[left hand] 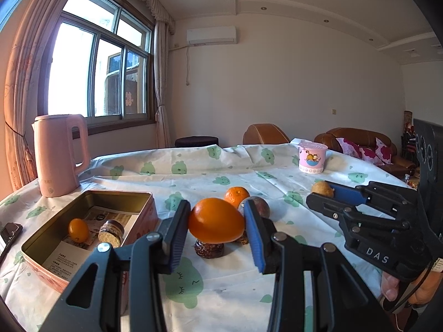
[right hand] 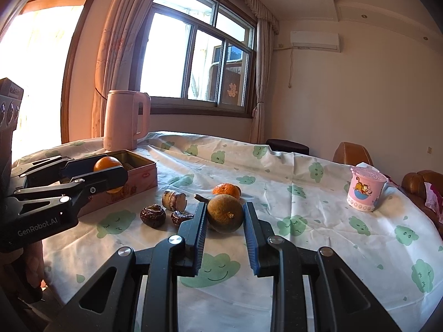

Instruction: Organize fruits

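Note:
My left gripper [left hand: 216, 218] is shut on an oval orange fruit [left hand: 216, 220], held above the table just right of the pink tin box [left hand: 91, 196]; it shows in the right wrist view too [right hand: 106, 166]. The box holds a small orange fruit [left hand: 78, 230] and a round cake [left hand: 111, 233]. My right gripper [right hand: 224, 215] is shut on a brown-green round fruit [right hand: 224, 217]. A mandarin [right hand: 226, 190], two dark dried fruits [right hand: 153, 215] and a cut roll [right hand: 174, 199] lie on the cloth.
A pink kettle [left hand: 59, 155] stands behind the box. A pink lidded cup [right hand: 365, 192] stands at the table's far right. A dark purple fruit [left hand: 257, 204] lies behind my left gripper. Sofas stand beyond the table.

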`<state>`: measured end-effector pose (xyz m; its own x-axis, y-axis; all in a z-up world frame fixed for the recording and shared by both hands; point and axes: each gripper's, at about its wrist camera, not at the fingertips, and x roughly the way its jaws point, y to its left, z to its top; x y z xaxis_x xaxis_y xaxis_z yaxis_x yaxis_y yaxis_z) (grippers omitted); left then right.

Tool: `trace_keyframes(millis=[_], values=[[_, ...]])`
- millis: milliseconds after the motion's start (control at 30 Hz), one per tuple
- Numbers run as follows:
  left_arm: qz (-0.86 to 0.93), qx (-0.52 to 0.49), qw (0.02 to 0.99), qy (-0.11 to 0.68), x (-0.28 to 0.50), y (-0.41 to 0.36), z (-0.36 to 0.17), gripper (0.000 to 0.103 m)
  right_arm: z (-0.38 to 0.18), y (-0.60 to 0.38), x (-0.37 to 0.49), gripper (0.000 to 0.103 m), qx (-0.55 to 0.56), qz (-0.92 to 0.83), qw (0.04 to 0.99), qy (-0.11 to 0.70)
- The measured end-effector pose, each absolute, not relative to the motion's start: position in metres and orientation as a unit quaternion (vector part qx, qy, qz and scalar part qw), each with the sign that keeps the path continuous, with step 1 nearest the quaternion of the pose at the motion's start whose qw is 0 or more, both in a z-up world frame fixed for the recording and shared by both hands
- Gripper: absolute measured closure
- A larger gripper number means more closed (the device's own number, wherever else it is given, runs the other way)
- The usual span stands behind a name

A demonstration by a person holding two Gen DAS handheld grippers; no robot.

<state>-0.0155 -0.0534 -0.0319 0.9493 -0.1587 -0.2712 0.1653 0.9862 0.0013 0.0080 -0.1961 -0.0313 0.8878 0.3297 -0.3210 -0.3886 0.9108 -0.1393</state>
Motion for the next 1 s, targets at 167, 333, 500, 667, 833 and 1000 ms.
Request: trace_keyframes(millis=[167,333,500,667,833,1000], values=[[-0.074,0.011,0.988,0.136,-0.018,-0.045,-0.027,0.061,-0.020,-0.181,0.007,0.075,-0.103,0.204,0.963,0.145],[-0.058,0.003,0.988,0.142,-0.016,-0.028,-0.021,0.061,-0.005,-0.161,0.010,0.075,-0.111,0.226,0.957,0.143],[-0.033,-0.011,0.987,0.157,-0.009,-0.005,-0.020,0.062,0.010,-0.139,0.014,0.075,-0.119,0.250,0.951,0.137],[-0.008,-0.020,0.985,0.172,-0.005,0.016,-0.020,0.061,0.019,-0.119,0.020,0.075,-0.122,0.270,0.945,0.138],[0.014,-0.021,0.983,0.181,-0.001,0.034,-0.019,0.061,0.025,-0.102,0.025,0.075,-0.125,0.287,0.939,0.141],[0.033,-0.022,0.982,0.186,0.003,0.052,-0.018,0.061,0.031,-0.085,0.030,0.075,-0.132,0.298,0.935,0.141]])
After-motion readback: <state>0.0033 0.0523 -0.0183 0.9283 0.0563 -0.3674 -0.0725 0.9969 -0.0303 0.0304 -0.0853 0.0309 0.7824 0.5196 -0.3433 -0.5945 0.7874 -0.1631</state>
